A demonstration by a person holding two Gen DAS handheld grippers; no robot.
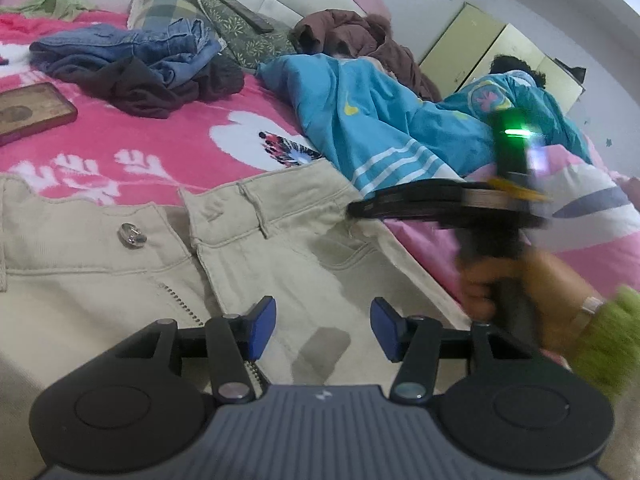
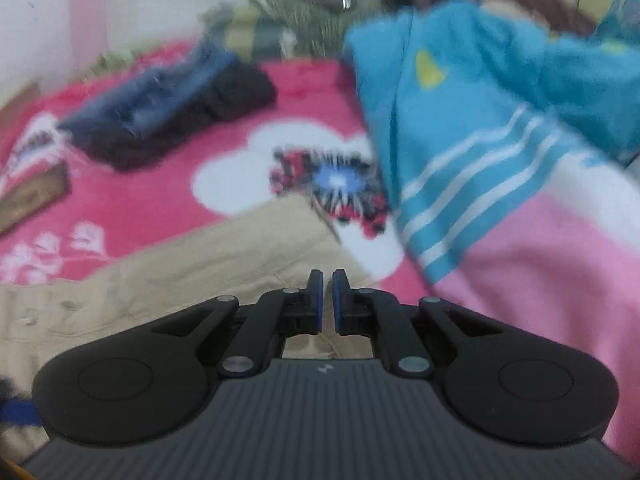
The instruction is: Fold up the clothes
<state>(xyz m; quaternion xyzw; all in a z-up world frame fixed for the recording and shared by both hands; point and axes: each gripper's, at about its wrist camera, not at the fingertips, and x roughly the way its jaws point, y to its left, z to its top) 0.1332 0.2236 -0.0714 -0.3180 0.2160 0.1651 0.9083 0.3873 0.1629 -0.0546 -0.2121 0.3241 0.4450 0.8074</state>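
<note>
The tan pants lie flat on the pink flowered bed, under the left tongs, which are wide open and hold nothing, while the right tongs look almost closed over the pants' edge, but blur hides any grip.

Bare pink bedspread lies open between the beige trousers, the jeans pile and the blue blanket

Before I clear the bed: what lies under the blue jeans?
The blue jeans rest on crumpled dark clothing, which lies on the pink floral bedspread. Anything deeper in that pile is covered.
</note>
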